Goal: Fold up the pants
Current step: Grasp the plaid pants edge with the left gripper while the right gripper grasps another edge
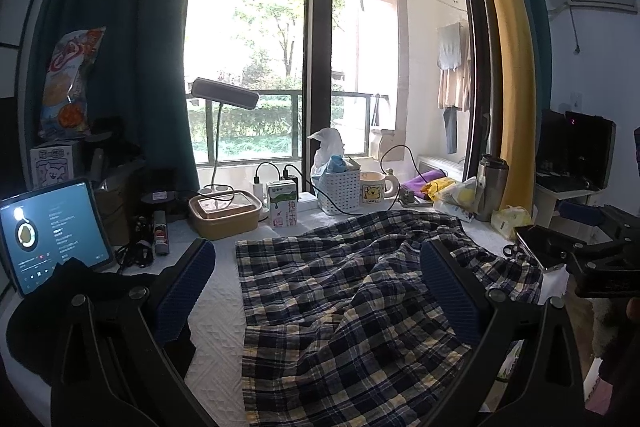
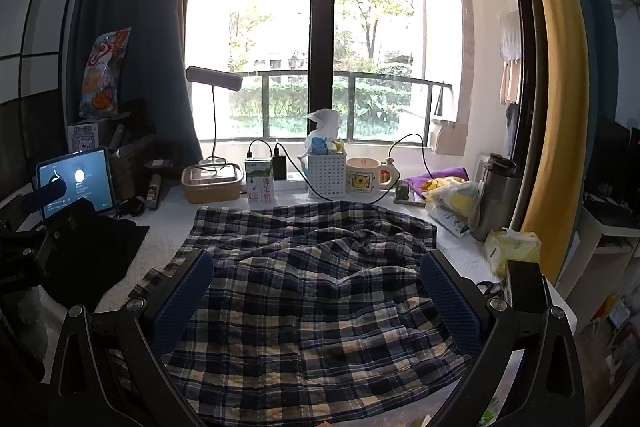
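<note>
The plaid pants (image 1: 340,291) in navy, white and yellow lie rumpled on the white textured table cover (image 1: 220,291). My left gripper (image 1: 316,263) is open and empty, held just above their left part. In the right wrist view the pants (image 2: 316,287) spread across the middle of the table. My right gripper (image 2: 316,275) is open and empty, held above their near part. The right gripper also shows at the right edge of the left wrist view (image 1: 604,267), and the left gripper at the left edge of the right wrist view (image 2: 24,251).
Along the back edge stand a tablet (image 1: 52,235), a lunch box (image 1: 226,215), a milk carton (image 1: 283,205), a white basket (image 1: 340,191), a mug (image 1: 376,189), a steel tumbler (image 1: 490,187), a desk lamp (image 1: 224,95). A black cloth (image 2: 96,247) lies left; a phone (image 1: 540,247) right.
</note>
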Motion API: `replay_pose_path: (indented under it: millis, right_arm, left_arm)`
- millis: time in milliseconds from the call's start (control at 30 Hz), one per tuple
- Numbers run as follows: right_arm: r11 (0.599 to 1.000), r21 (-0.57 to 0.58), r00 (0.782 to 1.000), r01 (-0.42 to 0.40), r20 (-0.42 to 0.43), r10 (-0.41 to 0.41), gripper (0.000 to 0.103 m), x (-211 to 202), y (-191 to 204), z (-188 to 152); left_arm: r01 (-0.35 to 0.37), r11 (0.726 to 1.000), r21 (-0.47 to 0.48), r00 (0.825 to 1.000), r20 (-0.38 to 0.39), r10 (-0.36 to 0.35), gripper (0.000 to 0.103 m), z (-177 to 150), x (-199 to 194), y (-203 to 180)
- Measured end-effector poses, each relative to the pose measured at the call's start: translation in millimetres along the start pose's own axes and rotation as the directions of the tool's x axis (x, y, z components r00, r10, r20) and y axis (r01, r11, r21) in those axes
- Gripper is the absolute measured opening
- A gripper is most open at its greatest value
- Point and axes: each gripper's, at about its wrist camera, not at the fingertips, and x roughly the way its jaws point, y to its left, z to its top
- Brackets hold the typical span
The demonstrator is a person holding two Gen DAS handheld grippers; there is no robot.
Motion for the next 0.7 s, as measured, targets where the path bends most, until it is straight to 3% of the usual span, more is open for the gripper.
replay_pose_path:
  millis: [267, 467, 700]
  right_arm:
    - [0.998, -0.060, 0.999, -0.004, -0.032, 0.002, 0.103, 44.7, -19.9, 7.9]
    - [0.994, -0.105, 0.994, 0.032, -0.099, -0.042, 0.103, 106.0, -60.5, 25.7]
    - [0.986, -0.155, 0.978, 0.058, -0.188, -0.087, 0.103, 176.7, -103.8, 37.6]
  left_arm:
    - [0.047, 0.999, 0.019, 0.996, -0.071, -0.046, 0.101, 11.3, 40.1, 6.1]
    - [0.019, 0.999, 0.033, 0.988, -0.154, -0.014, 0.101, 10.2, 109.2, 29.5]
    - [-0.032, 0.999, 0.024, 0.964, -0.262, 0.037, 0.101, -4.1, 181.3, 63.3]
